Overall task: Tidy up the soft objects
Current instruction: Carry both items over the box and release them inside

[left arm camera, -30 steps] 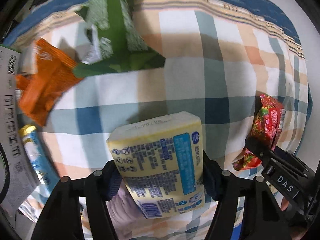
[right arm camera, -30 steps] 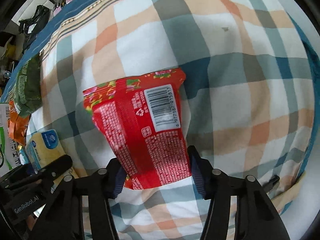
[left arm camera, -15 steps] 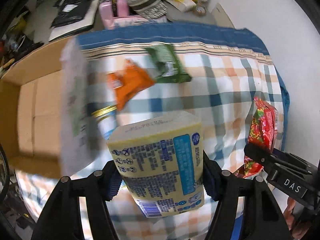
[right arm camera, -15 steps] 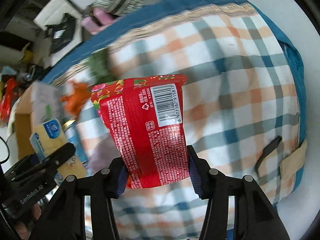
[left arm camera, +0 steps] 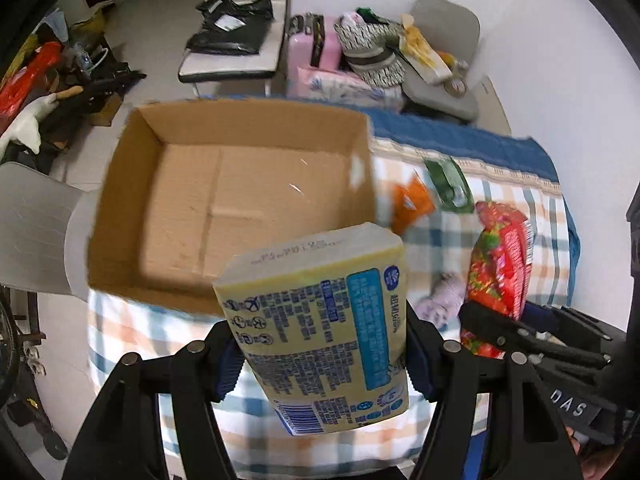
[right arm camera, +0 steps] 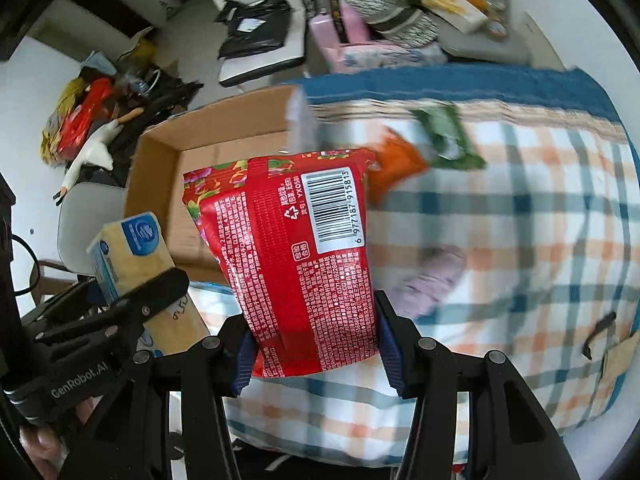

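The bed (left arm camera: 500, 236), spread with a blue, orange and white plaid cover, lies below both my grippers. At its left edge stands an open cardboard box (left arm camera: 132, 200), its brown floor in plain sight. My left gripper (left arm camera: 320, 354) is clamped on a yellow tissue pack (left arm camera: 320, 320) with a blue label, held upright in the air just in front of the box's near wall. My right gripper (right arm camera: 314, 344) is clamped on a red snack bag (right arm camera: 296, 256), barcode side towards me, held up over the bed near the box's right wall; from the left wrist view this bag sits to the right of the tissue pack. On the cover beyond lie an orange packet (right arm camera: 396, 164) and, just beside it, a green packet (right arm camera: 444, 136), both blurred. Nearer to me, a small pale purple soft thing (right arm camera: 432, 280) rests on the plaid; I cannot tell what it is.
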The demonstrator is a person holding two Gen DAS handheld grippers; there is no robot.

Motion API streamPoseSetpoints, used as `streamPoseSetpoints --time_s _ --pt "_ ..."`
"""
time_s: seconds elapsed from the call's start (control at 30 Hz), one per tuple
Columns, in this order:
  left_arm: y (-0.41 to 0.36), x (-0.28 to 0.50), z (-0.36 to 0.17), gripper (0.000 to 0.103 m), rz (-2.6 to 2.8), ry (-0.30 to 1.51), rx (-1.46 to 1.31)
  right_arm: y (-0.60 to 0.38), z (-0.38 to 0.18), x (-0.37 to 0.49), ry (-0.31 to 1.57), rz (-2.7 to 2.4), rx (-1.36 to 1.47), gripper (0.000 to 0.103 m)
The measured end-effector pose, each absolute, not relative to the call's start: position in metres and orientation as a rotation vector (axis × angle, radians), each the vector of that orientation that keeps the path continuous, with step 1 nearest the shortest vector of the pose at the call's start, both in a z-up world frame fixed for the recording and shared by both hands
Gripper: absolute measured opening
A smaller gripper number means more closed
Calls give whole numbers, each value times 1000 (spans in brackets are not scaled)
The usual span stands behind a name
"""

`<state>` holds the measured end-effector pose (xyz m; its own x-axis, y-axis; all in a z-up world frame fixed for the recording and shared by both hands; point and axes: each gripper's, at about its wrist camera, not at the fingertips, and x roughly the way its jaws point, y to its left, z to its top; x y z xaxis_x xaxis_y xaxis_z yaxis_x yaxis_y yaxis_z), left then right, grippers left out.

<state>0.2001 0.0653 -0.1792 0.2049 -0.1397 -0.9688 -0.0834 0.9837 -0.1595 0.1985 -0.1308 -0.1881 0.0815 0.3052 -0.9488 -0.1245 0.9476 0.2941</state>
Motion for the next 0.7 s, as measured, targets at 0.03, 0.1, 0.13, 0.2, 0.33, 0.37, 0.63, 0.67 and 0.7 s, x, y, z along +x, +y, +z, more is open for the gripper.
streamPoseSetpoints --time_s 0.03,0.1,0.13,0.2,0.33,0.37,0.63,0.67,0.7 --pt "74 206 -180 64 -36 1363 -196 -118 -187 204 1455 323 141 54" --pt "93 221 -184 64 -36 1368 -204 -92 -184 213 1451 315 125 54" --pt "103 230 -187 64 -38 1372 -209 -85 -187 218 1452 309 120 54" --pt "118 248 -195 64 -43 1391 -205 -66 -192 230 1455 285 106 54" --pt "145 287 -221 64 -71 1447 -211 -33 -217 261 1493 219 110 54" --pt "149 296 -230 64 -79 1464 -218 -27 -224 267 1503 209 113 54" --pt "159 350 -291 64 -138 1592 -172 5 -291 313 1577 107 88 54" --pt "158 354 -299 64 -139 1605 -161 7 -297 316 1585 97 88 54" --pt "158 358 -305 64 -146 1614 -159 9 -302 320 1590 91 82 54"
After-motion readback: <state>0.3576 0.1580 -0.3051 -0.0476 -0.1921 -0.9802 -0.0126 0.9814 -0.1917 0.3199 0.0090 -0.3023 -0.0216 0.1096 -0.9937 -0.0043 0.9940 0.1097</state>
